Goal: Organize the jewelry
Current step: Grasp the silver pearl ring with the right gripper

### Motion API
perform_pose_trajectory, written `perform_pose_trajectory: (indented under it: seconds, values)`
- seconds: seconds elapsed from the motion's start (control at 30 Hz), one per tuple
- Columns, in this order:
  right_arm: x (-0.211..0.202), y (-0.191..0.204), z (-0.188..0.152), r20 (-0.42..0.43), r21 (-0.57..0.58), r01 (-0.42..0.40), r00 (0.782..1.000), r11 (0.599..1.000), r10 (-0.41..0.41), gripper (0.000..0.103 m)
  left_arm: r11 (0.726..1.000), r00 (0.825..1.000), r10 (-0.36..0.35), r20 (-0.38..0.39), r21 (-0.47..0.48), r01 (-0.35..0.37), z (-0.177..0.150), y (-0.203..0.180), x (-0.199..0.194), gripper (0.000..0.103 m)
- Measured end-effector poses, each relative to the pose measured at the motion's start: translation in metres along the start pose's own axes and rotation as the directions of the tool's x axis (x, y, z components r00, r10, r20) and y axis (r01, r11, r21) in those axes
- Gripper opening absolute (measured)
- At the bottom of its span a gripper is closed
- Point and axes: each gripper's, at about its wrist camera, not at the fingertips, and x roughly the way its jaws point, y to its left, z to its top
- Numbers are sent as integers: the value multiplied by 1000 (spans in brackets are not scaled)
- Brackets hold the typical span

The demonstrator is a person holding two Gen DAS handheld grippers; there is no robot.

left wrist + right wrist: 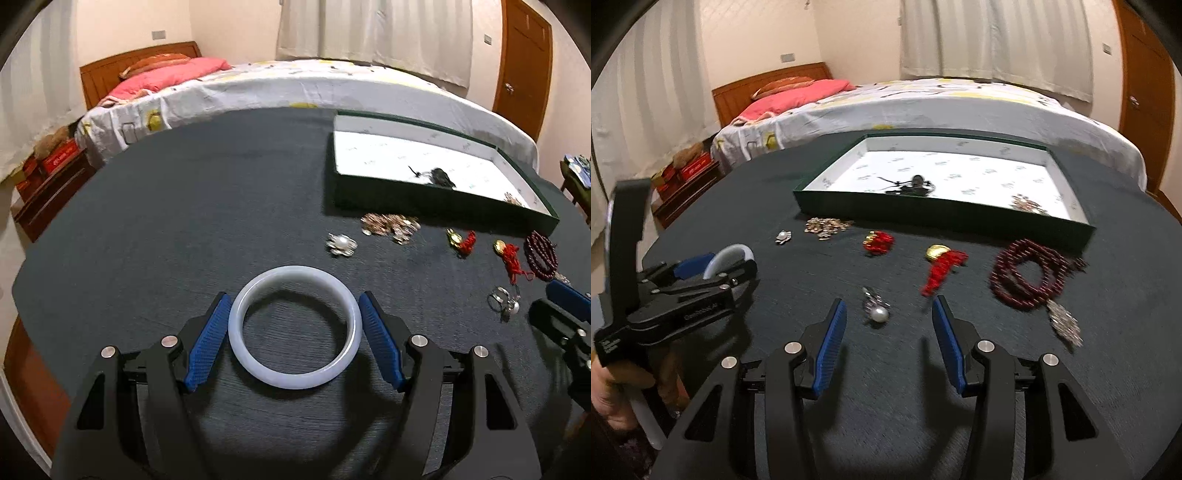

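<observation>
Left gripper point(294, 325) brackets a smooth, milky-white bangle point(294, 326) at lower centre, its ribbed blue pads beside the rim, contact unclear. Only the right wrist view shows the right gripper point(888, 325) gaping over a pearl earring point(876, 310), with the dark-red bead bracelet point(1028, 275) unobstructed.

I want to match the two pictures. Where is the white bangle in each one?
Left wrist view: the bangle lies low in the middle, on the dark table, between the left gripper's blue fingers.
Right wrist view: only an arc of the bangle shows at the far left, behind the left gripper.
Shared landmark: the green tray, beyond the jewelry.
</observation>
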Motion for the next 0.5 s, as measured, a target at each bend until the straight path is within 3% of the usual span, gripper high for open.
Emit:
perform_pose_trajectory:
  seconds: [0.33,0.5]
  values:
    - [24,8,5,-57,-31,-6,998,1000,4,40,1000,1000,12,10,-3,-12,4,6,-2,69]
    - [29,6,1,-84,-26,-10,996,1000,8,28,1000,1000,14,8,-8,-14,3,7,0,69]
